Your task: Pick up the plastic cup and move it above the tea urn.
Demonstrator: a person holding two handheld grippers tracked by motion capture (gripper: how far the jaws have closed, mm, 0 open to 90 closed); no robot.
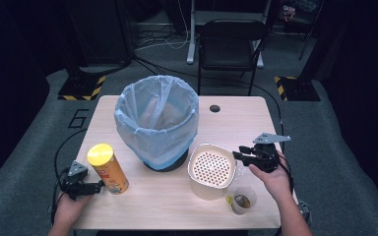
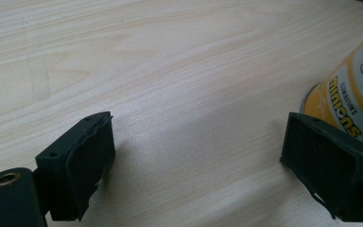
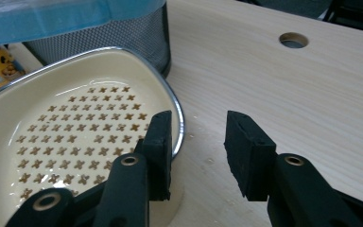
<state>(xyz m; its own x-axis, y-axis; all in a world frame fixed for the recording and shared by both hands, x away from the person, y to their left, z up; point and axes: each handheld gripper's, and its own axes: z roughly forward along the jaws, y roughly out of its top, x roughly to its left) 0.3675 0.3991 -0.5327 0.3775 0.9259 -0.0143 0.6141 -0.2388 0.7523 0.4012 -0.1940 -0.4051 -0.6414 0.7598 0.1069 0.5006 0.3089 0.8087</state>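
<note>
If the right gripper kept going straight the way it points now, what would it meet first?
Most likely the rim of the cream strainer bowl, just ahead of the right gripper; beyond it stands the lined mesh bin. Depth is uncertain.

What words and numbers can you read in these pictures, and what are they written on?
"minions": on the yellow can, in the left gripper view.
"ILLUMINATION'S": tiny line beside it on the can, only just readable.
Characters on the can's white patch: cut off at the edge, not readable.
"6": marked on the grey floor left of the table, in the high view.
Print on the can's side in the high view: too small to read.
</note>
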